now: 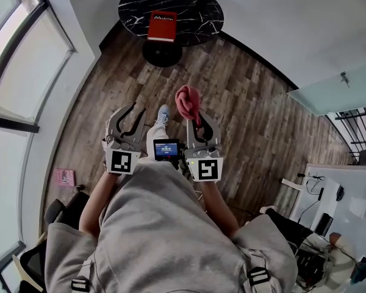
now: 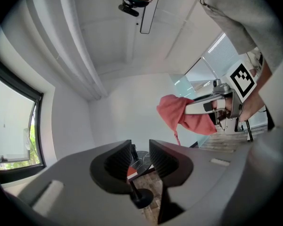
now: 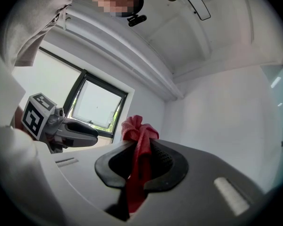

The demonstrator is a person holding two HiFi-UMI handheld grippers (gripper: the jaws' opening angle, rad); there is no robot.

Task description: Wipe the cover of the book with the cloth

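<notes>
Standing far ahead, the round black table (image 1: pixel 198 18) bears the red book (image 1: pixel 162 25) flat near its middle. Well short of the table, the left gripper (image 1: pixel 134 110) has its jaws slightly parted around nothing. Beside it, the right gripper (image 1: pixel 199 119) is pinching the bunched red cloth (image 1: pixel 188 101).

Only one legible string: white lettering on the red book (image 1: pixel 162 26), far end, lying on the dark marble table (image 1: pixel 198 8). Reads roughly "Mobilier", last letters soft. Small screen (image 1: pixel 166 149) near, between the marker cubes: lit lines, too small to read. Left marker cube (image 1: pixel 121 162) and right marker cube (image 1: pixel 207 170): black-and-white square codes, no letters. Pink sheet (image 1: pixel 64 177) on floor, left: print not legible.
</notes>
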